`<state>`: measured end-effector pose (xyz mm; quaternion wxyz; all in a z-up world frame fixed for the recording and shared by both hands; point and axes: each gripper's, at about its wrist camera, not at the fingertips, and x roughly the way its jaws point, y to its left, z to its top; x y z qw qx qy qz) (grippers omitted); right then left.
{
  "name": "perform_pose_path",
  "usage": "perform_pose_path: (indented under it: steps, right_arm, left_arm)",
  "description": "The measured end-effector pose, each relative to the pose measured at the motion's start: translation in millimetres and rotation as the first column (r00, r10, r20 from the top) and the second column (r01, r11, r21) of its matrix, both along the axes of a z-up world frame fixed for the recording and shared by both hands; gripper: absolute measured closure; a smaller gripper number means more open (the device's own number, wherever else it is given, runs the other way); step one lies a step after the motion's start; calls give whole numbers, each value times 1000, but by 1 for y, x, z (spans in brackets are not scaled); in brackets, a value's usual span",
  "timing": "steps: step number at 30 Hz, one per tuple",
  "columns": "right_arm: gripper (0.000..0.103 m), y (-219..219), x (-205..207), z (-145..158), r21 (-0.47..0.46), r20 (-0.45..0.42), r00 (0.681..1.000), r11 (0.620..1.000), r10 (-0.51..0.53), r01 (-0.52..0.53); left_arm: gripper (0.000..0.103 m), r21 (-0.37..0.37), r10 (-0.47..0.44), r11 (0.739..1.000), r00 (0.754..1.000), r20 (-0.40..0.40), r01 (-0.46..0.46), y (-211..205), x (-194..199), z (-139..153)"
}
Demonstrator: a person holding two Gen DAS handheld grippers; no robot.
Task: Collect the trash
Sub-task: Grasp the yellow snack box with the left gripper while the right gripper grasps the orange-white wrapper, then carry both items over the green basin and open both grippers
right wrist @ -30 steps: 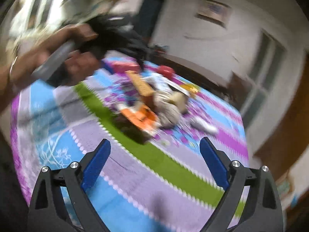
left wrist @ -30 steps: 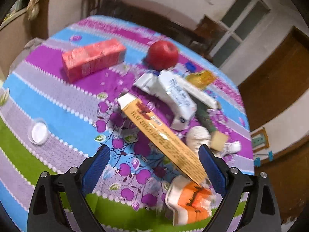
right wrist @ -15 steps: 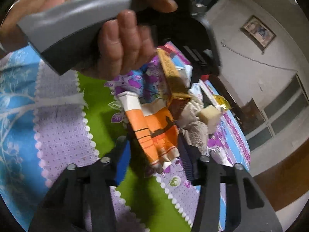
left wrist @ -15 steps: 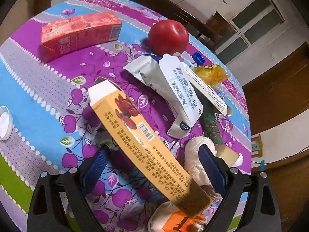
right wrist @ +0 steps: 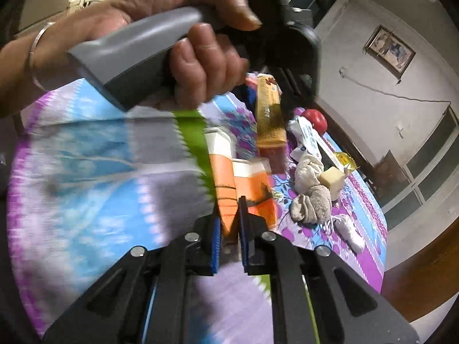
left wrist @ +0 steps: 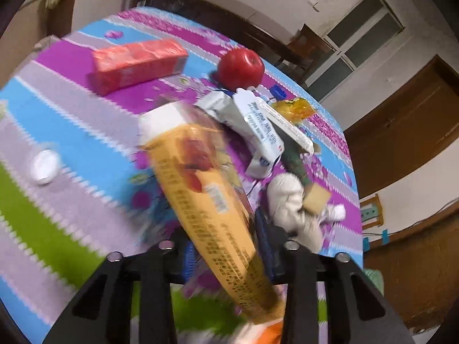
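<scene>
A long yellow box [left wrist: 206,200] stands tilted between the pads of my left gripper [left wrist: 226,243], whose jaws are closing and press on it; its far white end is off the cloth. The same yellow box [right wrist: 268,114] shows in the right wrist view below a person's hand [right wrist: 200,66] on the grey handle. My right gripper [right wrist: 229,223] is shut on the near edge of a flattened orange and white carton [right wrist: 226,183], which lies on the striped tablecloth [right wrist: 86,172]. A corner of the orange carton [left wrist: 266,332] shows under the yellow box.
On the cloth lie a red box [left wrist: 137,63], a red apple [left wrist: 241,66], a white pouch [left wrist: 258,126], a yellow wrapper [left wrist: 292,107], a crumpled grey cloth [left wrist: 289,200] and a white cap [left wrist: 44,166]. The table's round edge runs to the right.
My left gripper went from wide open to gripping the yellow box, which now tilts up. My right gripper moved in and shut on the orange carton.
</scene>
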<state>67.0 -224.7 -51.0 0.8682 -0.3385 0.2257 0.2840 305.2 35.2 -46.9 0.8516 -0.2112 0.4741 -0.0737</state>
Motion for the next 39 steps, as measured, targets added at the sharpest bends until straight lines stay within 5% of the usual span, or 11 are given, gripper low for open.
perform_pose_path:
  steps: [9,17,23,32,39]
  right_arm:
    - [94,-50,-45,37,188,8,984,967,-179,174]
    - [94,-130,-41,81,407,-62,882,795,-467,450]
    - [94,-190,-52,109,471,-131,769,643,-626,604]
    - [94,-291,-57,114,441,-290,568,419,-770,793]
    - [94,-350,-67,98,406,-378,437,277,-816,871]
  left_arm:
    - [76,166,-69,985,984,165,41,9,-67,41]
    - [76,268,-266,945,916,299,187,-77,-82,91]
    - [76,420,-421,874,812,403,245,-177,-96,121]
    - [76,519,-642,745,664,384,420,-329,-118,113]
    - [76,575,-793,598,519,320,559,-431,-139,77]
